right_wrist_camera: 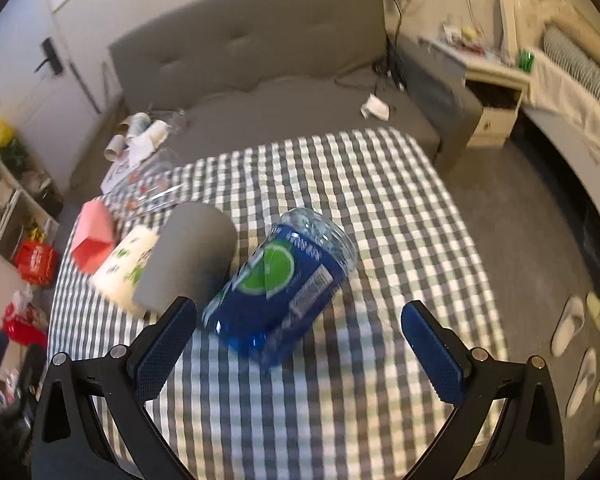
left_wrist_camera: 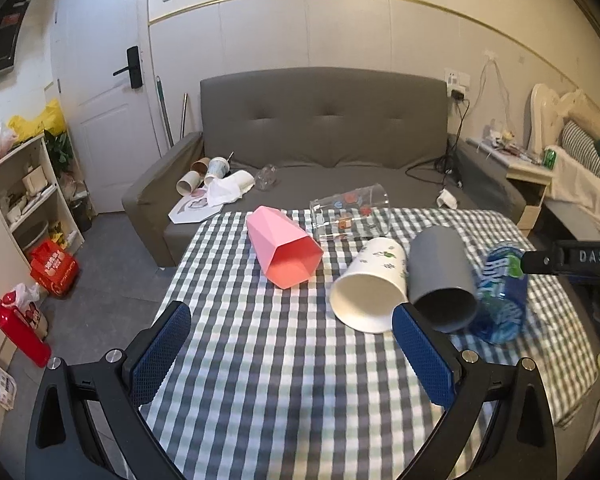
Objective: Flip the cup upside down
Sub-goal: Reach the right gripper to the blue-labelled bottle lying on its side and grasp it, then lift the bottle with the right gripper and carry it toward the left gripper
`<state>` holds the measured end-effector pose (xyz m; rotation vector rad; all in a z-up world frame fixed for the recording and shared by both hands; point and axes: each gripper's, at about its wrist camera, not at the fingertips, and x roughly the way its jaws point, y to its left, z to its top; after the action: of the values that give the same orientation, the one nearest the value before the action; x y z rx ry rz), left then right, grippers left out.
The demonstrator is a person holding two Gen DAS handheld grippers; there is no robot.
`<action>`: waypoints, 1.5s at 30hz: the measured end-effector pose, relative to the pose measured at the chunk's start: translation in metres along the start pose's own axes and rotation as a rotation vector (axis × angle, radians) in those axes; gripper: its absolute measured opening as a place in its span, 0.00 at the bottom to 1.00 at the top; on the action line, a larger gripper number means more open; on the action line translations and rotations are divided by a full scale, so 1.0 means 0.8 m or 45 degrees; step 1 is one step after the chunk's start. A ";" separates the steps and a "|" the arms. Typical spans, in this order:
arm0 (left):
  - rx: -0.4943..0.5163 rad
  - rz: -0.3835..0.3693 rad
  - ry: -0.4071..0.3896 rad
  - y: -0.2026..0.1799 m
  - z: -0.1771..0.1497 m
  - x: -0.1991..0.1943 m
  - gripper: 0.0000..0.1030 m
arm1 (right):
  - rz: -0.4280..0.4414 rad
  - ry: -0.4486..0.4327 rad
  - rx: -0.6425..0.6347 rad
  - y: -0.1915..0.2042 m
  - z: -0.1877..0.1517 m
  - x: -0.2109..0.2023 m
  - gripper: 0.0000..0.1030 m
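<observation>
- The pink cup [left_wrist_camera: 285, 251] lies on its side at the left of the row on the checked tablecloth [left_wrist_camera: 260, 360], mouth toward the camera. Its flat facets should stop it rolling, but a grip across two slanted faces could squirt it out sideways.
- Behind it, the clear printed glass [left_wrist_camera: 350, 216] lies near the far edge of the table. A nudge from anything being turned over could send it rolling off toward the sofa [left_wrist_camera: 320, 128].
- The white cup [left_wrist_camera: 370, 286] and the grey cup [left_wrist_camera: 440, 280] lie on their sides, touching. Lifting one would likely drag or spin the other, and thin paper may crush under a hard squeeze.
- The left gripper [left_wrist_camera: 292, 354] hovers released and empty, its right finger [left_wrist_camera: 424, 360] just in front of those two cups; pushing forward would shove them instead of straddling one.
- The blue bottle-like cup [right_wrist_camera: 280, 284] lies tilted on its side just beside the grey cup, and looks to be the one in hand for flipping.
- The right gripper [right_wrist_camera: 300, 346] is spread wide and empty, close to the cup's open end. The picture is blurred, so closing now risks a skewed pinch; the slick plastic could slip and roll toward the table's right side.
</observation>
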<state>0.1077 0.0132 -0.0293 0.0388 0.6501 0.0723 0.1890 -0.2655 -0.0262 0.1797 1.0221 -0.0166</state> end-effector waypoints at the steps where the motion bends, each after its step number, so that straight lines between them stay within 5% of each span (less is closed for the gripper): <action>1: -0.001 -0.002 0.007 0.000 0.002 0.007 1.00 | 0.001 0.028 0.020 0.000 0.007 0.013 1.00; 11: -0.036 -0.014 0.082 0.010 0.012 0.054 1.00 | 0.002 0.145 0.123 -0.001 0.026 0.071 0.96; 18: -0.039 -0.014 0.099 0.012 0.013 0.056 1.00 | 0.074 0.224 0.183 -0.003 0.029 0.100 0.80; 32: -0.066 -0.014 0.069 0.025 0.015 0.005 1.00 | 0.180 0.213 0.105 0.004 -0.028 0.021 0.75; 45: -0.102 0.000 0.154 0.049 -0.021 -0.003 1.00 | 0.262 0.321 -0.160 0.105 -0.093 0.009 0.74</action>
<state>0.0934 0.0519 -0.0387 -0.0429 0.7676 0.1008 0.1379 -0.1706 -0.0581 0.1745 1.2479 0.2621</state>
